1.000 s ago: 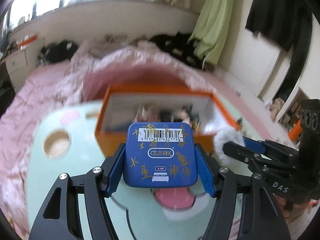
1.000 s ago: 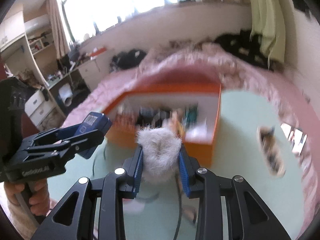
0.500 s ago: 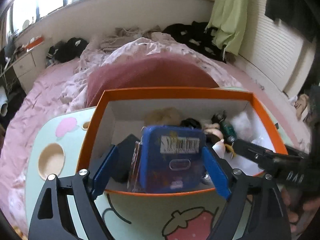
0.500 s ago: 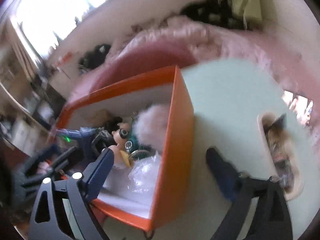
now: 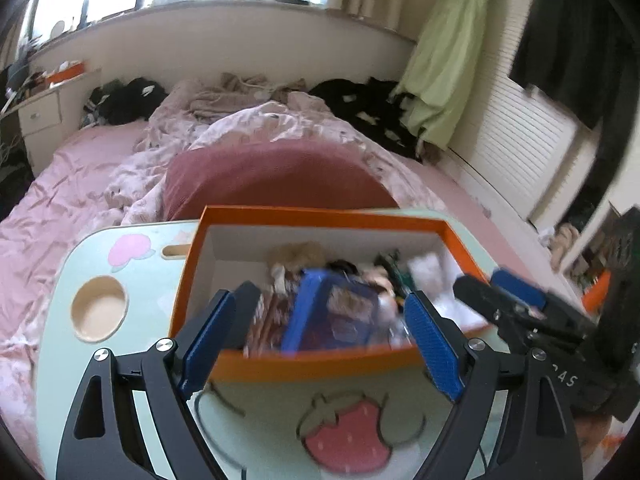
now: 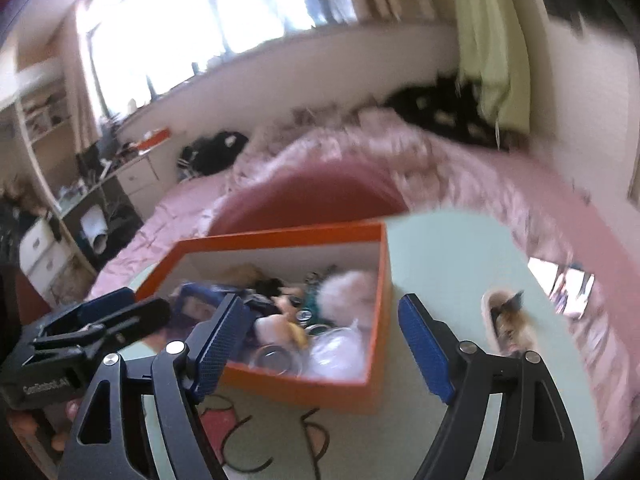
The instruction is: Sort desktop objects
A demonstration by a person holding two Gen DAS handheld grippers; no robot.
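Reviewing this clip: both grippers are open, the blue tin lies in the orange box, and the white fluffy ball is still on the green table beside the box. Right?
Not quite. The white fluffy ball lies inside the orange box, at its right end, as the right wrist view shows. The rest holds: the left gripper and right gripper stand open and empty, and the blue tin lies in the box.

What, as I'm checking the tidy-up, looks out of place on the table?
One brown fuzzy item lies on the table, right of the orange box, apart from everything piled inside it.
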